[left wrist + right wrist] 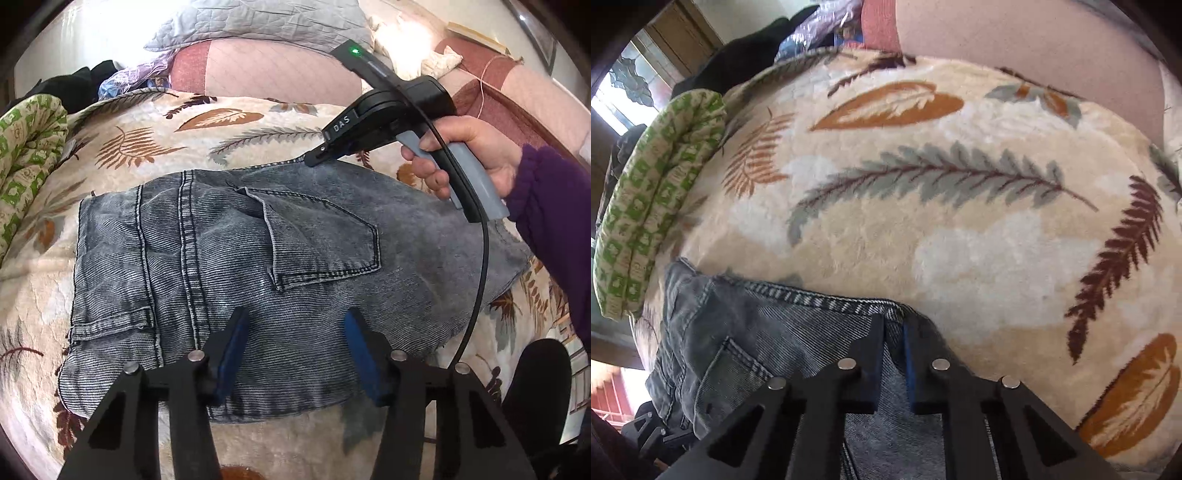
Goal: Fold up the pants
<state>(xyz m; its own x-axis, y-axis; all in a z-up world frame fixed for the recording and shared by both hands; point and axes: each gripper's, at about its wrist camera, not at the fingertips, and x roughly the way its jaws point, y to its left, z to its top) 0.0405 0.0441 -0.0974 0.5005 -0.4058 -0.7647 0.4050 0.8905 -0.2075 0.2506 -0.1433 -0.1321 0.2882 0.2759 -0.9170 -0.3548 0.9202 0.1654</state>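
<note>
Blue-padded fingers of the left gripper (291, 354) hang wide apart just above the near edge of the pants (258, 251), holding nothing. Those grey denim pants lie folded into a compact bundle in the middle of the feather-print blanket (229, 129), seat side up with a back pocket (325, 240) showing. At the far edge of the bundle the right gripper (894, 332) sits with its jaws drawn narrow on a stitched seam; they look pinched onto the cloth there, though a sliver of gap shows between the pads. The person's right hand (465, 155) squeezes its trigger, which fits a grip meant to lift or drag that edge.

My guess is that the fold is well along: one gripper takes the far seam while the other waits spread over the near side, ready to pin or catch the fabric as it comes over. Denim this thick should hold a crease but may slide on the plush pile.

Nothing here serves as a container. A rolled green-patterned quilt (653, 206) lies along the blanket's left edge, and a grey pillow (258, 26) rests on pink bedding beyond its far edge, both well apart from the pants.
</note>
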